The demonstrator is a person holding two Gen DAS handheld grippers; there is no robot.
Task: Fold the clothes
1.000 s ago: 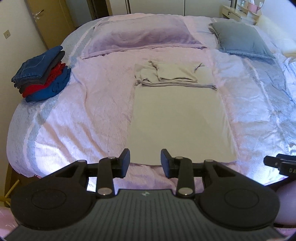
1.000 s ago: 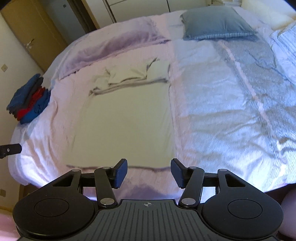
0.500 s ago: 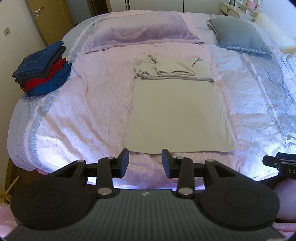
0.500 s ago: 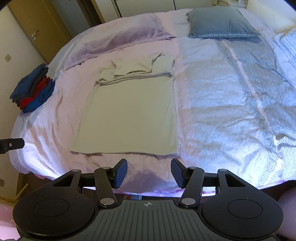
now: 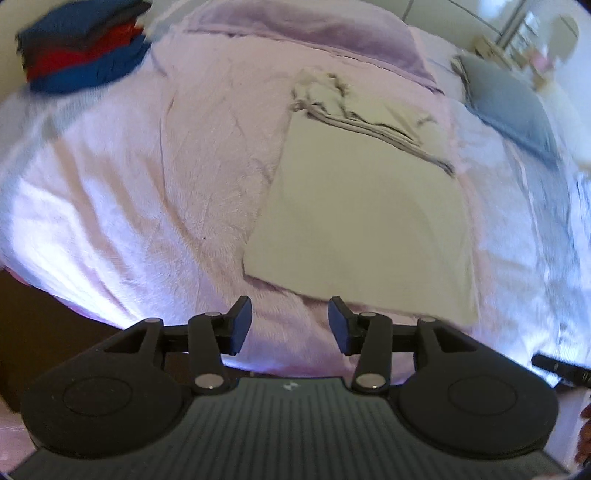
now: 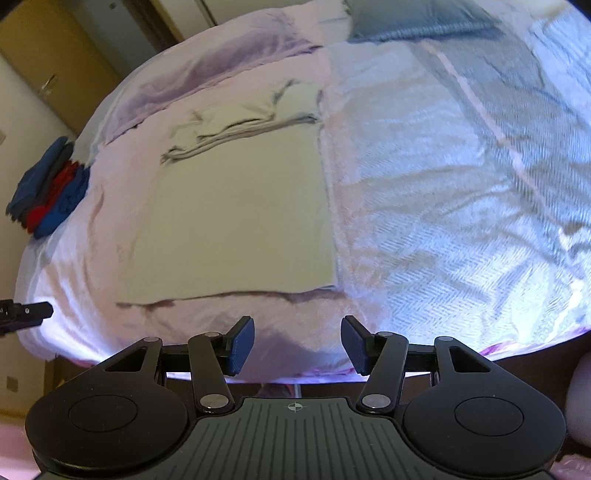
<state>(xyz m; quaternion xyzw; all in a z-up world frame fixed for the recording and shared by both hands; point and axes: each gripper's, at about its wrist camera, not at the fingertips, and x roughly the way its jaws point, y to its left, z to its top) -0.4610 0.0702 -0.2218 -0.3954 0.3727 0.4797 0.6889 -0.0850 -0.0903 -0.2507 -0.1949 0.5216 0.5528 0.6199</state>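
left wrist view: the left gripper (image 5: 290, 325) hangs over the near edge of the bed (image 5: 147, 206), its fingers (image 5: 240, 325) spread wide with nothing between them. just beyond them the beige garment (image 5: 362, 221) lies flat on the pink bedspread, a long rectangle with its sleeves folded in and bunched at the far end. its near hem sits close to the fingertips but apart from them. the picture is blurred and tilted. a stack of folded clothes (image 5: 81, 48), blue, red and dark, sits at the far left corner of the bed. a lilac pillow (image 5: 314, 29) and a grey-blue pillow (image 5: 509, 107) lie at the head. the tip of the other gripper shows at the right edge.

right wrist view: the right gripper (image 6: 297, 345) also hovers at the foot of the bed (image 6: 443, 184), fingers (image 6: 354, 345) spread and empty. the beige garment (image 6: 236, 218) lies ahead and to the left, its near hem just past the fingertips, not touching. the stack of folded clothes (image 6: 51, 188) is far left, well apart from the garment. a wooden door (image 6: 48, 55) stands behind it.
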